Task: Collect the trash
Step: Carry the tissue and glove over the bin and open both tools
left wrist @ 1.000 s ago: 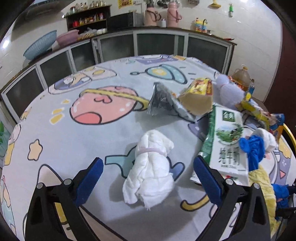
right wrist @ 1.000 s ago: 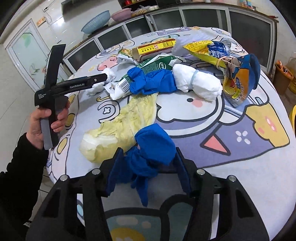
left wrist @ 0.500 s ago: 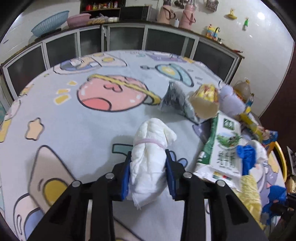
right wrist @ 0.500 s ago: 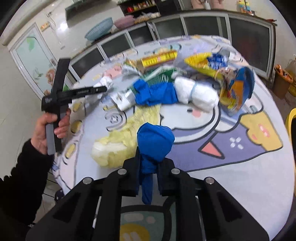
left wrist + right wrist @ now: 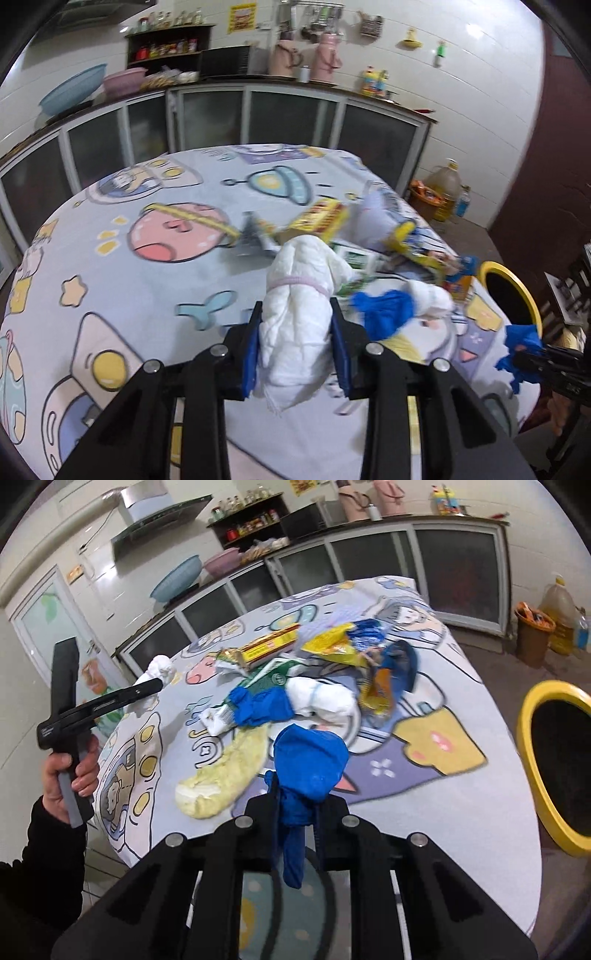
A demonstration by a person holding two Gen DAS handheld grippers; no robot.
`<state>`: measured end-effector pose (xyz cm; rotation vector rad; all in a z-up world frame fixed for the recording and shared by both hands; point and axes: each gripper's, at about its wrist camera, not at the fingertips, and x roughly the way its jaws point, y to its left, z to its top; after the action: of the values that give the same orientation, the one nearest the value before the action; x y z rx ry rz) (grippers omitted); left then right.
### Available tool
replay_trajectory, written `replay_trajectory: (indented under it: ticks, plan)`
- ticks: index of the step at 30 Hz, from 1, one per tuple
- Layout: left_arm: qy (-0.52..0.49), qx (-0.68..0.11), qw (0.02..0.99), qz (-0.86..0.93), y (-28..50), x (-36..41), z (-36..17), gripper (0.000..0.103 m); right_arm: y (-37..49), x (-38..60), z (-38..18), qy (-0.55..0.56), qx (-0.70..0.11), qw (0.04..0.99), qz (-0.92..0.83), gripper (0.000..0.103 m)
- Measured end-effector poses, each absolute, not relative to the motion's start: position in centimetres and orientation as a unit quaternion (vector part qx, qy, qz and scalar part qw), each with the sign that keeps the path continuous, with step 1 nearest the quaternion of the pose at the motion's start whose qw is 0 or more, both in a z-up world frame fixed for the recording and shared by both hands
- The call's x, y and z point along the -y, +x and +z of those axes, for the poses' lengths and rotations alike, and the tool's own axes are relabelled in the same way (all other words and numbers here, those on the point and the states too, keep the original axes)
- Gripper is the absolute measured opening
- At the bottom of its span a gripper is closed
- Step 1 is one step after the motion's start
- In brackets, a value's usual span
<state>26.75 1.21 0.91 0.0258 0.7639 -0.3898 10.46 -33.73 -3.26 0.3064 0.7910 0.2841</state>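
My left gripper (image 5: pixel 295 325) is shut on a white rolled diaper (image 5: pixel 295 314) with a pink band, held above the table (image 5: pixel 129 288); it also shows in the right wrist view (image 5: pixel 160 668). My right gripper (image 5: pixel 295 797) is shut on a blue crumpled glove (image 5: pixel 310 760), lifted off the table (image 5: pixel 424 801); it also shows at the right edge of the left wrist view (image 5: pixel 521 350). A yellow-rimmed bin (image 5: pixel 554 753) stands right of the table, also seen in the left wrist view (image 5: pixel 513 295).
On the table lie another white diaper (image 5: pixel 321 699), a blue glove (image 5: pixel 258 709), a cabbage leaf (image 5: pixel 225 775), a green carton (image 5: pixel 266 675), a yellow box (image 5: pixel 269 646) and snack wrappers (image 5: pixel 369 653). Cabinets (image 5: pixel 258 122) line the back wall. An oil jug (image 5: pixel 561 620) stands on the floor.
Both grippers closed on their items and lifted them off the table. The left gripper took the white diaper, the right took the blue glove. The yellow bin came into view.
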Motion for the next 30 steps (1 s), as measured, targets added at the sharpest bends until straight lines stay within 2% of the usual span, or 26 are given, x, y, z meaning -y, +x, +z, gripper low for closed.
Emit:
replay_trajectory:
  ticks: [19,30]
  plan:
    - [0.08,-0.368,0.85,-0.368,22.2,20.2,1.0,0.031,4.4,48.7,-3.1,0.219,-0.331,0.918,-0.027,0.015]
    - [0.067,-0.36,0.823,-0.434,21.7,29.3,1.1,0.031,3.0,56.7,-2.1,0.229,-0.291,0.92,-0.128,0.015]
